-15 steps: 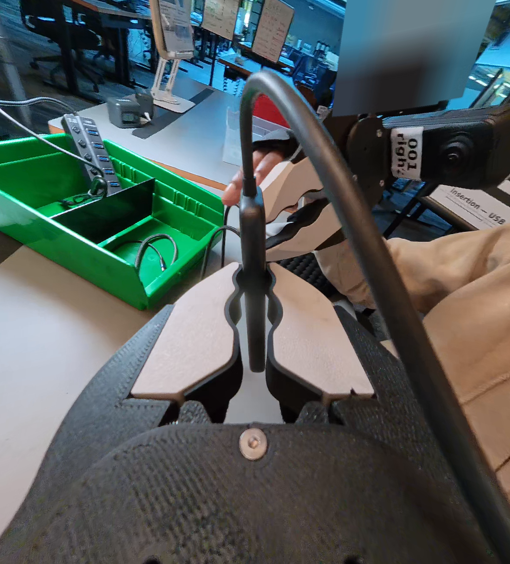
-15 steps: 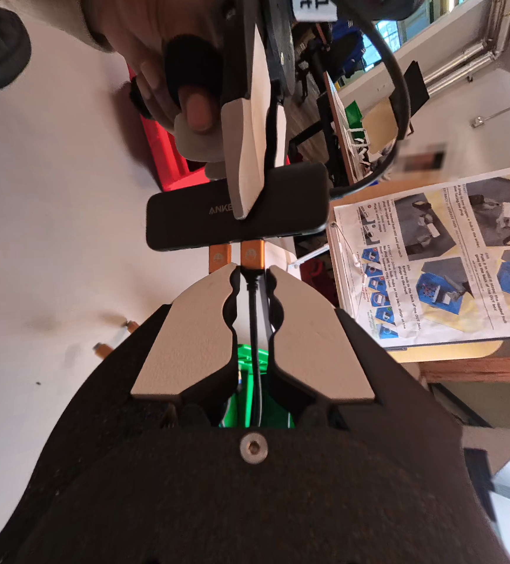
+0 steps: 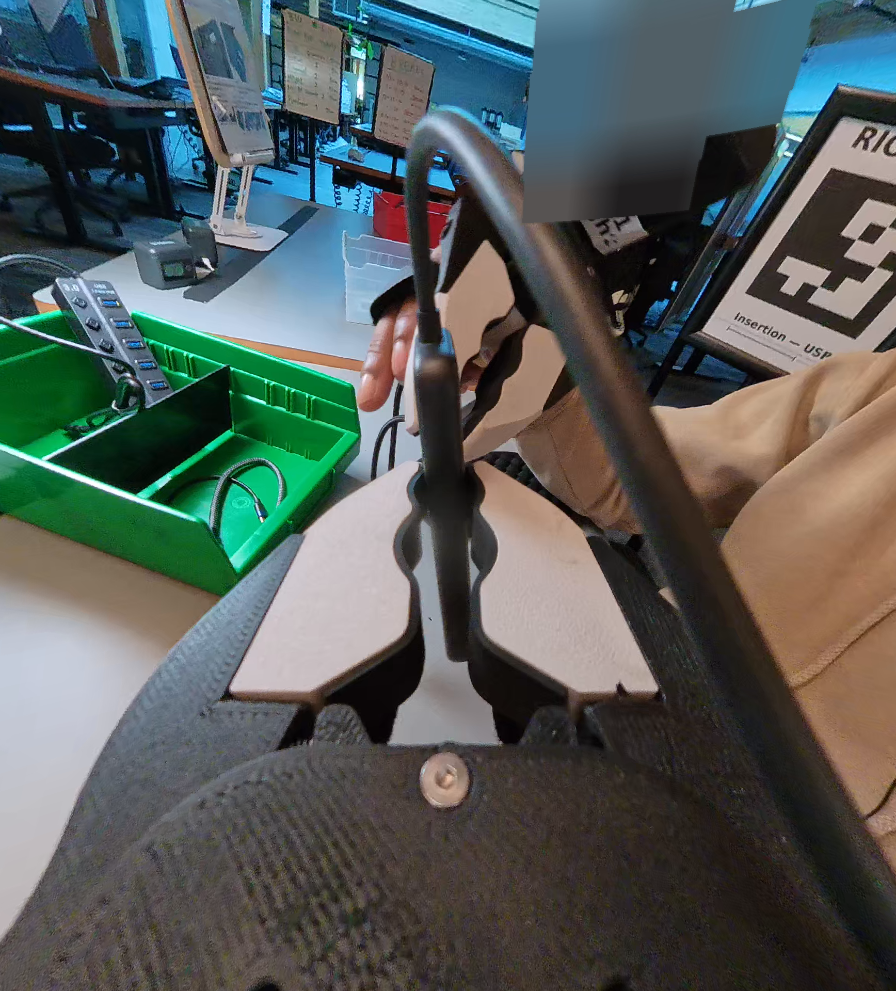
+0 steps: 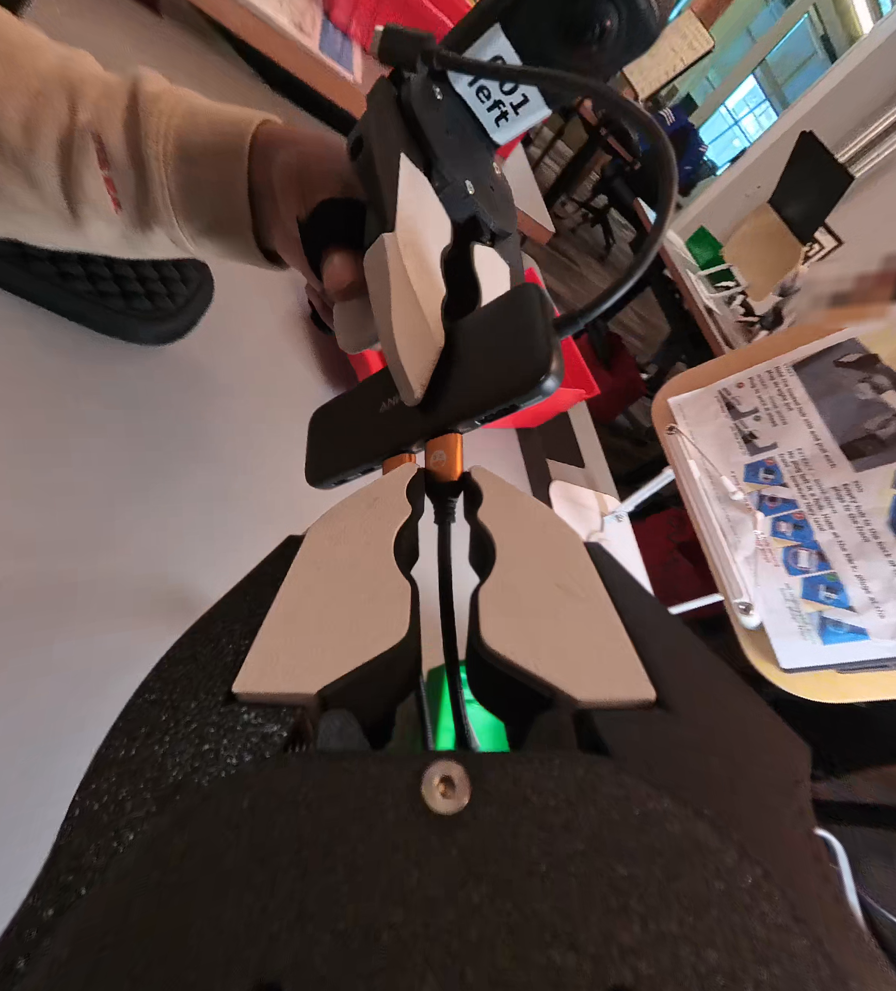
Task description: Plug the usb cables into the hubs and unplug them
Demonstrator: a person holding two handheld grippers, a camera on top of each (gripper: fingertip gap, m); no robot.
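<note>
My left gripper point(image 3: 443, 477) is shut on a slim black hub point(image 3: 438, 407), seen edge-on and held above the table. The hub's black cable point(image 3: 569, 343) arcs up and back to the right. In the right wrist view the same hub point(image 4: 467, 354) lies tilted, clamped by the left gripper's finger point(image 4: 408, 300). My right gripper point(image 4: 443, 477) is shut on an orange USB plug point(image 4: 443, 456) with a black cable, its tip in the hub's edge. A second orange plug point(image 4: 398, 461) sits in the hub beside it. The right gripper's fingers point(image 3: 505, 397) show behind the hub.
A green bin point(image 3: 295, 423) at left holds a multi-port hub with blue ports point(image 3: 113, 343) and a braided cable point(image 3: 245, 493). A marker board point(image 3: 853, 241) stands at right. An instruction sheet point(image 4: 821, 482), a red bin point(image 4: 569, 386) and a black pad point(image 4: 86, 289) lie nearby.
Both grippers have turned together, so the hub now sits tilted in the right wrist view. The orange plug stays at the hub. Both grips are unchanged.
</note>
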